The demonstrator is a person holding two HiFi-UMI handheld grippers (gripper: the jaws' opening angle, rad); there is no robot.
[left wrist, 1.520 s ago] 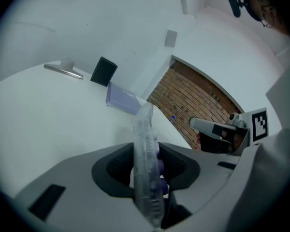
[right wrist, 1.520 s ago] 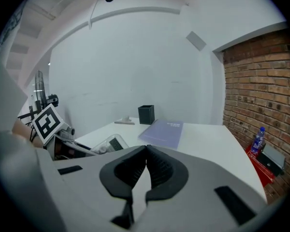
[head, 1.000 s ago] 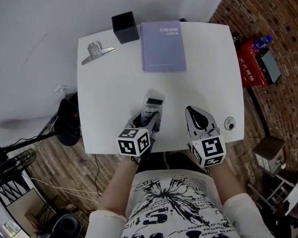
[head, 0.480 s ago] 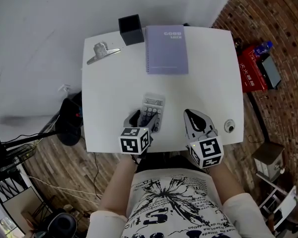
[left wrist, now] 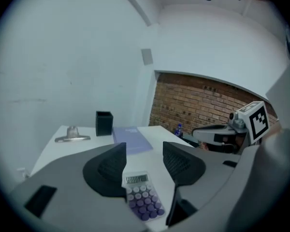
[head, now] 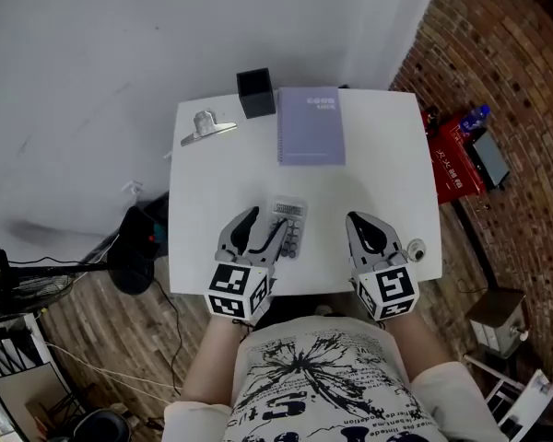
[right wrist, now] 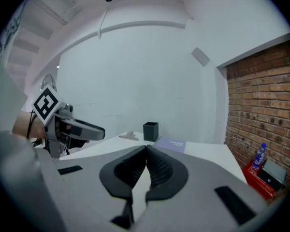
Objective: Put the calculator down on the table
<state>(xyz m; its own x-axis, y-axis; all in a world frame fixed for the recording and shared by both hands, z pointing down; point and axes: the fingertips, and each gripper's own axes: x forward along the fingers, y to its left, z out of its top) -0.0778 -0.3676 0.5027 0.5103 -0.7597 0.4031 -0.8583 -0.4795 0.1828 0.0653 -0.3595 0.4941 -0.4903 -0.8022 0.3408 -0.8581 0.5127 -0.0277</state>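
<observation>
A small white calculator (head: pixel 288 224) with purple keys lies flat on the white table (head: pixel 230 178), near its front edge. In the left gripper view the calculator (left wrist: pixel 141 195) shows below and between the jaws, with its display at the far end. My left gripper (head: pixel 263 222) hangs above it, open; its jaws have just been closing a little, and their pads touch nothing. To the right my right gripper (head: pixel 359 221) is raised too, and its pads (right wrist: pixel 157 170) meet with nothing between them.
At the table's far edge lie a purple notebook (head: pixel 311 125), a black pen holder (head: pixel 255 92) and a metal clip (head: pixel 205 127). A small round object (head: pixel 417 250) sits at the front right corner. A red box (head: pixel 452 155) stands on the floor to the right.
The left gripper let go of the tilted calculator, which now lies flat on the table. Both grippers have lifted off the table, the left one more.
</observation>
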